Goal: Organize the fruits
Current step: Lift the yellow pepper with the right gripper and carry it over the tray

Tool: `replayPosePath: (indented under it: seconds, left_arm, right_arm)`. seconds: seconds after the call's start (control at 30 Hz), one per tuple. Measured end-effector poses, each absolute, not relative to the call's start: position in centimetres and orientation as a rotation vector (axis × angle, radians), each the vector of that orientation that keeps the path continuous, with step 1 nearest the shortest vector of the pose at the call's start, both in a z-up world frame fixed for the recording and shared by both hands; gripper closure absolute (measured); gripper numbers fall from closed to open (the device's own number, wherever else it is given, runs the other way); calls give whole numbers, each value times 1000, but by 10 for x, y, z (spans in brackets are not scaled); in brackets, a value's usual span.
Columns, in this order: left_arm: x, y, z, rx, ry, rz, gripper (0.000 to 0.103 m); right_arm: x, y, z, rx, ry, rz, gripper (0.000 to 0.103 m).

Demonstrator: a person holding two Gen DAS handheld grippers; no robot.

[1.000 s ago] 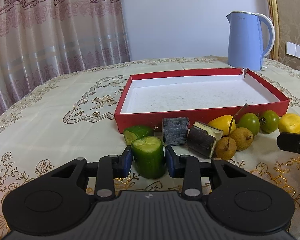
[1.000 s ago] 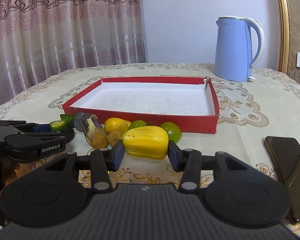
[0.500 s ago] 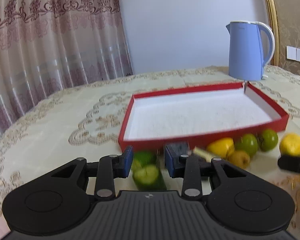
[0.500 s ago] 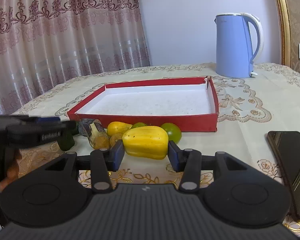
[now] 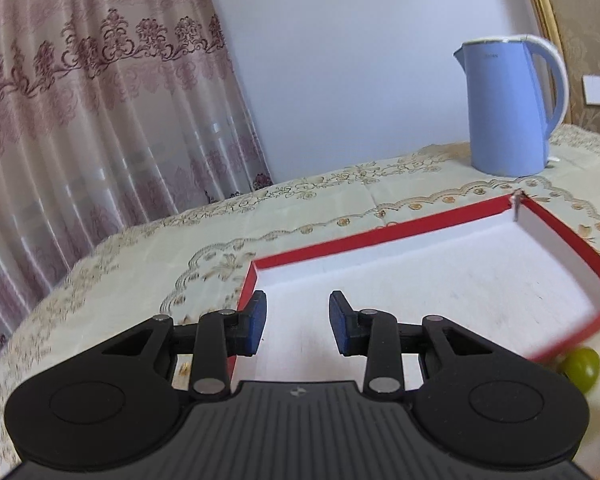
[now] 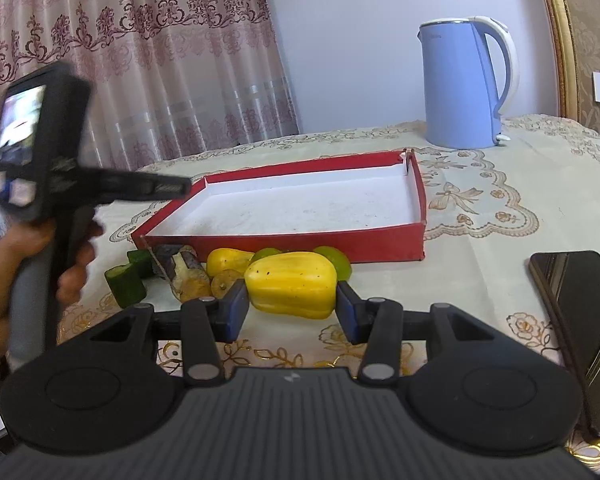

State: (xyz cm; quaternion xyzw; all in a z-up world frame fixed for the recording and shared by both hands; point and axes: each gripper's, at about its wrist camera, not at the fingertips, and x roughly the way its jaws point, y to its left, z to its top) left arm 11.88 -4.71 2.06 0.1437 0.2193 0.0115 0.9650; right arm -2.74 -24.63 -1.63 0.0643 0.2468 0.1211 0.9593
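Comparing with 1 s ago: left gripper [image 5: 296, 326] had the cucumber chunk [image 6: 126, 284] between its jaws; now the jaws are open with nothing between them, raised over the near-left corner of the red tray [image 5: 572, 240]. Chunk is back on the worktop [image 6: 500, 184], upright, just off the tray's near-left corner, beside a second cucumber piece [image 6: 140, 262].

Right gripper [image 6: 290, 312]: no real change, jaws straddle the yellow fruit [image 6: 292, 289]. Pads look to touch both ends, but can't tell if it's actually clamped.

Right wrist view only: the left hand [image 6: 28, 272] on the blurred left gripper handle, fruit row along the tray's near edge, dark phone [image 6: 576, 328] at the worktop's right edge.

Left wrist view only: tray interior close up; of the fruit, just one blurred green fruit [image 5: 580, 364] past the tray's near-right corner.

Both views: blue kettle [image 5: 508, 108] behind the tray.
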Motion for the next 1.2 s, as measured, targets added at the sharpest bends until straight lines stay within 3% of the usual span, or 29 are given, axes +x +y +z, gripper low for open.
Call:
replayPosePath:
  seconds: [0.37, 0.53, 0.87, 1.0, 1.2]
  left_arm:
    - [192, -59, 9, 306, 571, 45, 67]
    - [188, -60, 10, 309, 552, 38, 24]
    - [152, -44, 22, 238, 489, 58, 24]
    - [114, -22, 22, 163, 412, 121, 13]
    - [87, 13, 14, 24, 378, 184, 12]
  right_arm:
    - [-25, -253, -19, 146, 508, 233, 59]
    - [-23, -253, -22, 155, 514, 230, 59]
    - [-18, -248, -12, 139, 484, 237, 59]
    - [-8, -246, 2, 109, 439, 235, 59]
    - [19, -244, 23, 85, 379, 234, 59]
